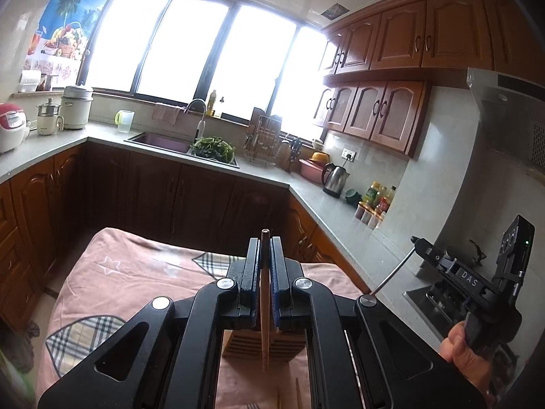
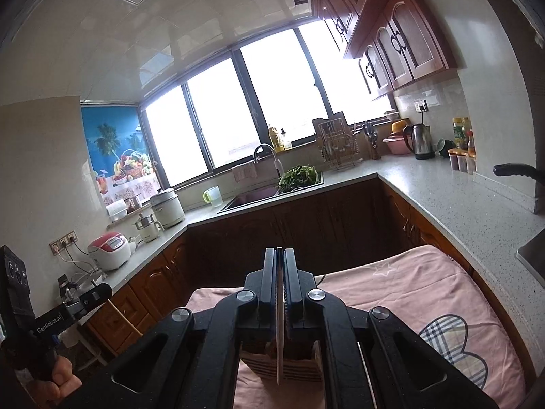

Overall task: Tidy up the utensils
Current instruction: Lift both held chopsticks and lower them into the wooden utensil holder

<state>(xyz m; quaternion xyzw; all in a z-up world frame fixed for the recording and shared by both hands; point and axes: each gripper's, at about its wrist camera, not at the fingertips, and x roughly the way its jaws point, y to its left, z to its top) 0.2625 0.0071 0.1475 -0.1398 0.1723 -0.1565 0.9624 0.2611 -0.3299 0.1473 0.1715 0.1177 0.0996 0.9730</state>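
Note:
In the left wrist view my left gripper (image 1: 265, 238) is shut on a wooden chopstick (image 1: 264, 310) that hangs down over a slatted wooden utensil holder (image 1: 248, 344) on the pink cloth. My right gripper (image 2: 280, 249) is shut on a thin silvery metal utensil (image 2: 279, 334), which points down toward the same wooden holder (image 2: 299, 368). In the left view the right gripper (image 1: 418, 241) is off to the right with the metal shaft (image 1: 391, 272) slanting down from it. The left gripper (image 2: 102, 291) shows at the left edge of the right view.
The pink-clothed table (image 1: 136, 272) carries loose chopsticks (image 1: 298, 392) near its front edge. A grey counter (image 2: 442, 197) wraps around, with a sink (image 1: 160, 141), greens (image 1: 213, 148), a dish rack (image 1: 265, 139), a kettle (image 1: 335, 179) and a rice cooker (image 2: 109, 250). A person's hand (image 1: 460, 344) grips the right handle.

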